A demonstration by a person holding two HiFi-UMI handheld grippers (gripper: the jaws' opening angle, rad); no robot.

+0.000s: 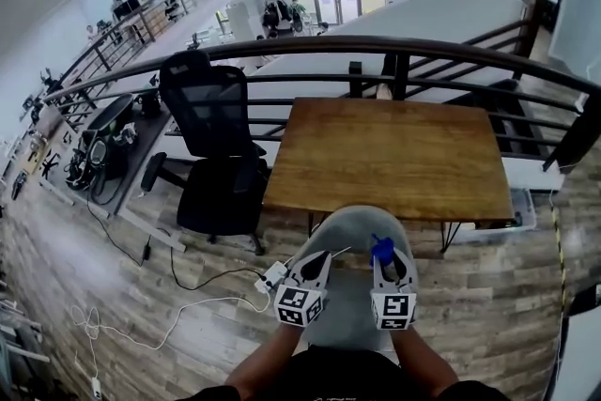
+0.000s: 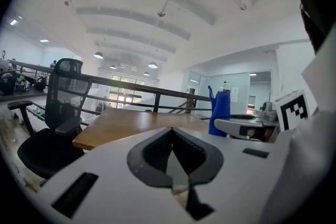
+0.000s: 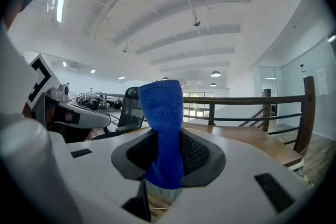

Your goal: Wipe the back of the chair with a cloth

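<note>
Cloth clamped in right gripper, left gripper closed, chair untouched

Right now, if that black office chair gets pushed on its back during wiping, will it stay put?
Probably not: the office chair stands free on a spoked base on smooth floor, so it may roll or swivel. Its mesh backrest looks thin and would likely flex under the blue cloth.

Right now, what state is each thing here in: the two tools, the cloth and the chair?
left tool: shut, nothing between its jaws.
right tool: shut on the blue cloth.
blue cloth: pinched in the right tool, its free end sticking up.
office chair: upright beside the wooden table, apart from both tools and the cloth.
</note>
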